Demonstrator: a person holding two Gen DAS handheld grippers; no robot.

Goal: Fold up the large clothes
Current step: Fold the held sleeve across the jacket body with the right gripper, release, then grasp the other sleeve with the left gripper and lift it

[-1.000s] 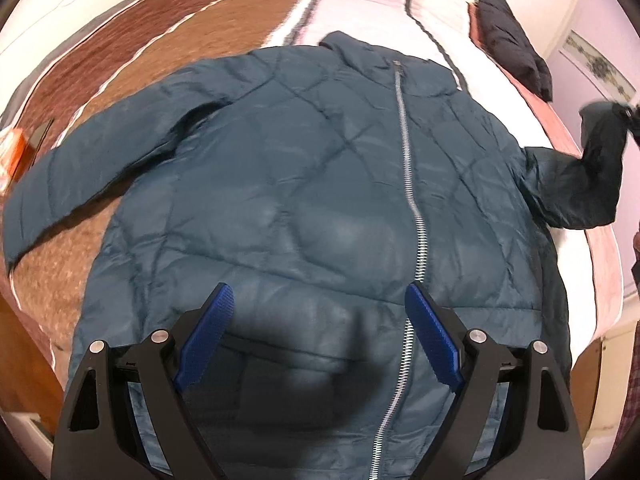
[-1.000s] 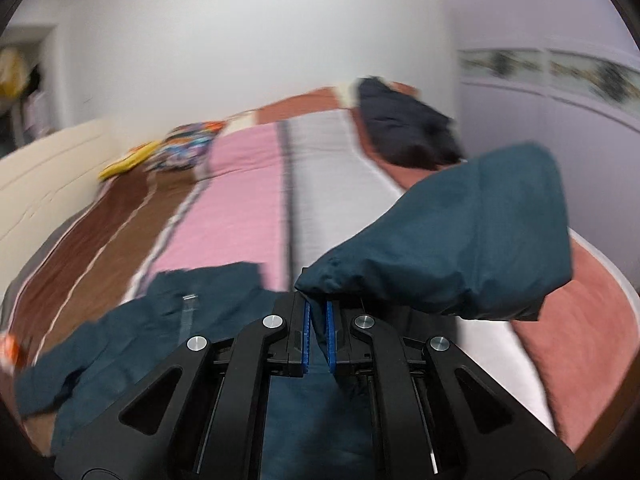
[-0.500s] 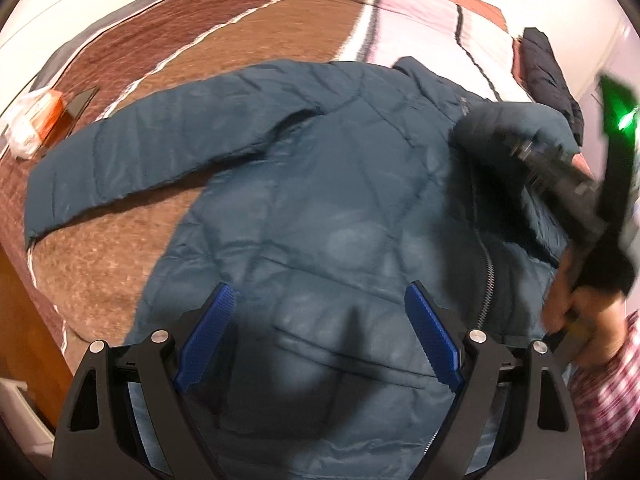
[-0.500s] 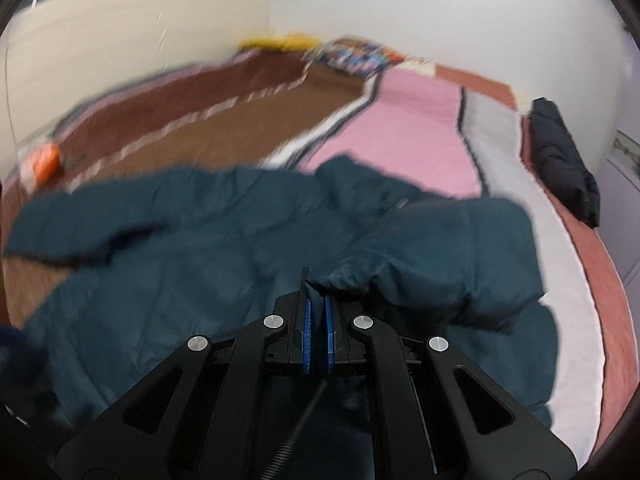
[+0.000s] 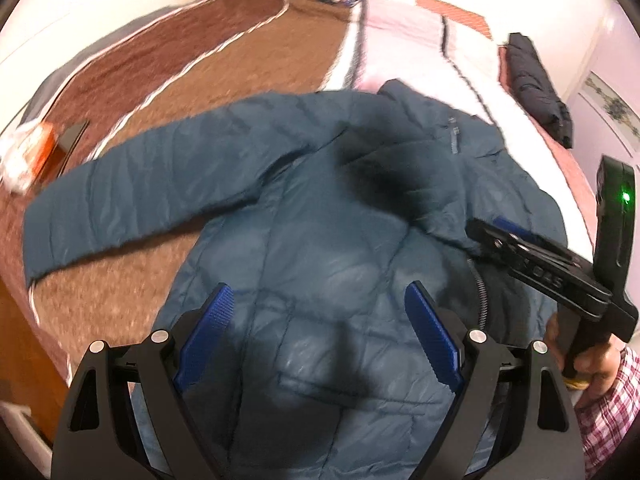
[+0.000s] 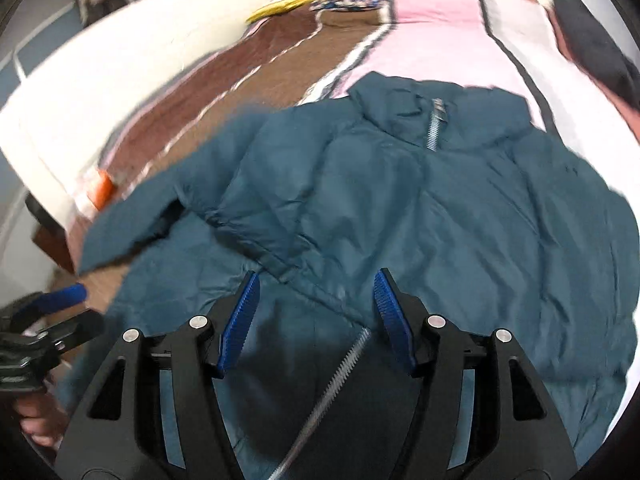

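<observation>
Black tongs [image 5: 320,340] with blue ribbed pads; red-checked sleeve [image 5: 608,412].

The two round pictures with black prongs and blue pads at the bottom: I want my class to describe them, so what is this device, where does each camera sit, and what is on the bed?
There is no machine here. A person holds a hand-operated gripping tool in each hand, and a wide-angle camera on each looks along its two fingers.

One view comes from the left tool, the other from the right tool. The right tool and the hand holding it also show in the left view.

On the striped brown, pink and white bedspread lies a teal quilted zip-up jacket. One sleeve is folded across its front; the other sleeve is spread out. A dark folded garment lies farther back.

Nothing is held: both tools are open, and the right one has just been opening, with no cloth pinched.
</observation>
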